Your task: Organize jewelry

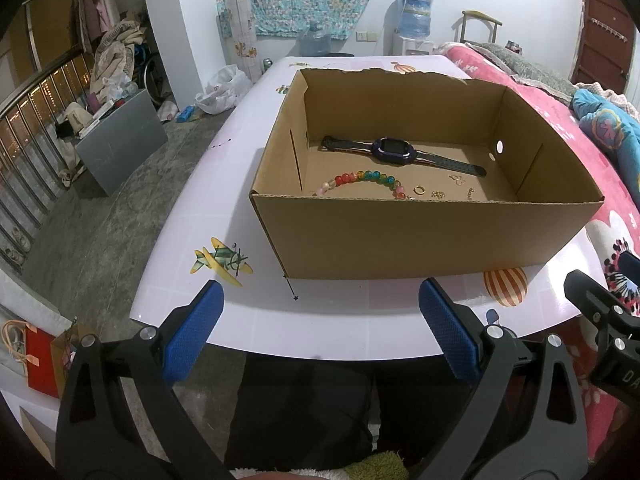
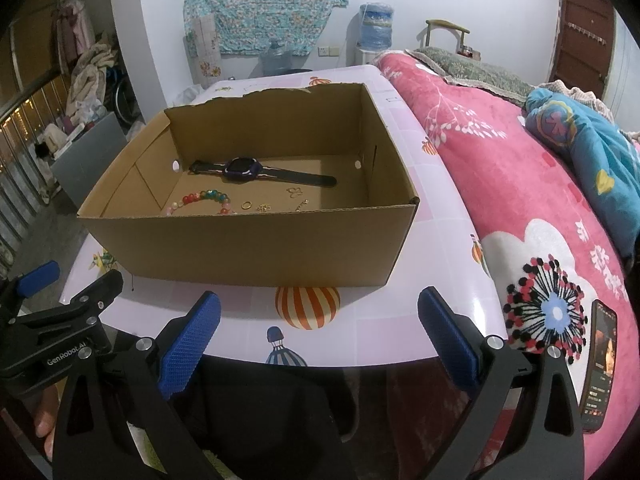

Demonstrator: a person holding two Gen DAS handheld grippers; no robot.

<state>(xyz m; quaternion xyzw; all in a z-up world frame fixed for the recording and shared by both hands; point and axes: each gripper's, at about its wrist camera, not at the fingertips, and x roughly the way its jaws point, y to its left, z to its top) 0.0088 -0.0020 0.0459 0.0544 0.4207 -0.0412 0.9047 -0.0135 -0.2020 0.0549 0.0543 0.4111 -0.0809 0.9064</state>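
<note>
An open cardboard box (image 1: 400, 236) (image 2: 256, 244) stands on the white table. Inside lie a dark purple watch (image 1: 394, 151) (image 2: 244, 169), a bracelet of coloured beads (image 1: 362, 180) (image 2: 206, 198), a gold ring (image 1: 419, 189) (image 2: 247, 205) and a few small gold pieces (image 1: 456, 178) (image 2: 295, 192). My left gripper (image 1: 320, 320) is open and empty, held back at the table's near edge. My right gripper (image 2: 318, 328) is open and empty, also at the near edge. Each gripper shows at the side of the other's view.
The table (image 1: 224, 184) (image 2: 432, 216) has printed balloon and plane pictures. A bed with a pink blanket (image 2: 520, 200) (image 1: 600, 184) lies right of it, with a phone (image 2: 598, 364) on it. A grey cabinet (image 1: 120, 148) and clutter stand on the floor at left.
</note>
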